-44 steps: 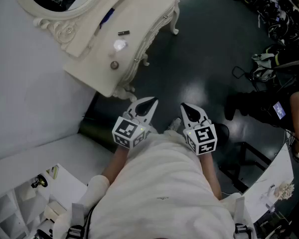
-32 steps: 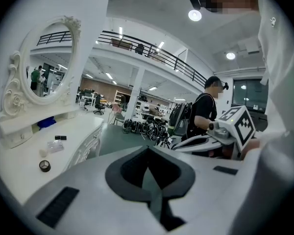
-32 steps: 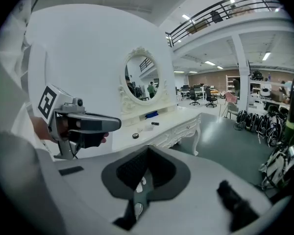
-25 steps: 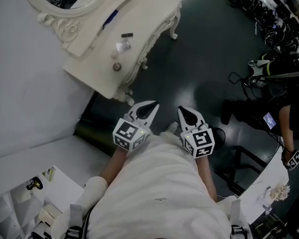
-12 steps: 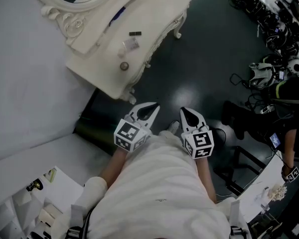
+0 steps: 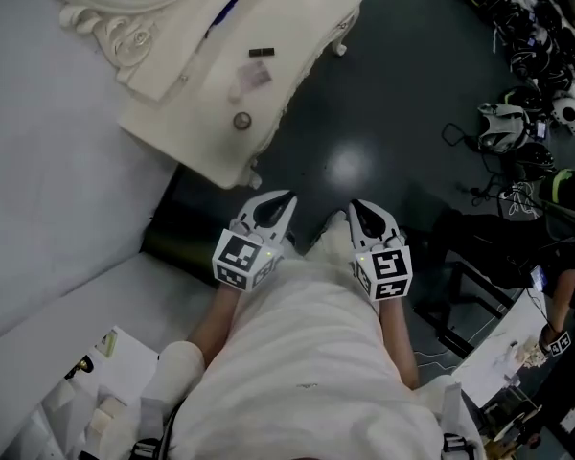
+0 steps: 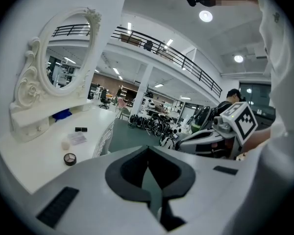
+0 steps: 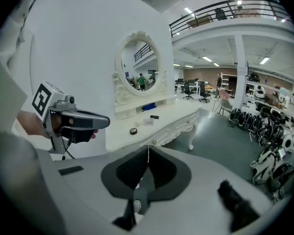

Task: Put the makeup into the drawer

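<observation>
The makeup lies on a white dressing table [image 6: 196, 132]: a round compact [image 6: 242, 121], a clear packet [image 6: 249, 77], a small black piece [image 6: 261, 53] and a blue item [image 6: 222, 12]. My left gripper [image 6: 286, 197] and right gripper [image 6: 356, 205] hang side by side over the dark floor, short of the table's near corner, both shut and empty. In the left gripper view the compact [image 7: 69, 158] and black piece [image 7: 80, 129] lie left of my shut left gripper [image 7: 148, 148]. The right gripper view shows the compact [image 8: 133, 130] beyond my shut right gripper [image 8: 148, 148].
An oval mirror [image 7: 68, 53] in a carved frame stands at the back of the table. The table's carved front [image 8: 169, 131] faces the open dark floor [image 6: 393, 94]. Helmets and gear [image 6: 517, 56] lie at the right. A white wall [image 6: 48, 190] is at the left.
The person has stepped slightly toward the dressing table, which has shifted a little in the head view. Both grippers stay side by side, shut and empty.
</observation>
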`<state>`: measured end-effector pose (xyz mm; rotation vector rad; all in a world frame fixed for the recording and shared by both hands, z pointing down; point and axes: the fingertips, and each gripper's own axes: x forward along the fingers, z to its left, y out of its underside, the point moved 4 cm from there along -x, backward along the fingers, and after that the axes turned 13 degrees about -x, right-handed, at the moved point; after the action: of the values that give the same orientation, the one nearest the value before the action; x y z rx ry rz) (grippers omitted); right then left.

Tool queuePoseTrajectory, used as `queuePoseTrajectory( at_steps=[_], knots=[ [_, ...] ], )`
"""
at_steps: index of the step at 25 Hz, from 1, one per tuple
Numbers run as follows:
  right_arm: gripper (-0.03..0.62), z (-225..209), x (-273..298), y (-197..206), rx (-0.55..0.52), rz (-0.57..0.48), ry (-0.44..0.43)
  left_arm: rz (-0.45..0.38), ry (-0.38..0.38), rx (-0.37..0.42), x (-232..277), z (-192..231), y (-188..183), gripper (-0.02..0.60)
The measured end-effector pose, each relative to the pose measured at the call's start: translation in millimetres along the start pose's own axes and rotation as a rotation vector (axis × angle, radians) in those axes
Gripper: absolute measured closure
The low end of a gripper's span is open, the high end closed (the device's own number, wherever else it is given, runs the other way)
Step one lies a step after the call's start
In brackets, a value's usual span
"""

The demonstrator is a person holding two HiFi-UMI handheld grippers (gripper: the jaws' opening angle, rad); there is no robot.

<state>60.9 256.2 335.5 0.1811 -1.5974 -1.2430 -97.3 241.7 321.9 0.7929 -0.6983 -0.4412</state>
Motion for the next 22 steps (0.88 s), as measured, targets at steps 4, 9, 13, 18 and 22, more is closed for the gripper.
queuePoseTrajectory(
  at_steps=[4,9,13,18,22],
  knots=[
    [0.580,-15.2,4.4,9.1,0.029,0.020,0.001,0.019,-0.042,0.090,10.9,1.5,-1.0,0.571],
    [0.580,-38.6,19.0,9.0,0.021,0.016,-0.055,0.005,-0.059,0.007,36.2,-2.0,-8.7,0.571],
    [0.580,-57.0,34.2,4.8,-0.020,0.005,-0.135,0.003,-0.106,-0.011,57.5,-7.4,-14.2,0.571],
    [0.580,-77.8,57.7,3.7,-0.094,-0.008,-0.250,-0.012,-0.184,-0.014,88.2,-15.3,-15.8,0.571],
    [0.580,-94.5,79.7,1.9,-0.151,-0.019,-0.323,-0.053,-0.238,-0.093,113.5,-13.4,-11.4,0.571]
  ],
)
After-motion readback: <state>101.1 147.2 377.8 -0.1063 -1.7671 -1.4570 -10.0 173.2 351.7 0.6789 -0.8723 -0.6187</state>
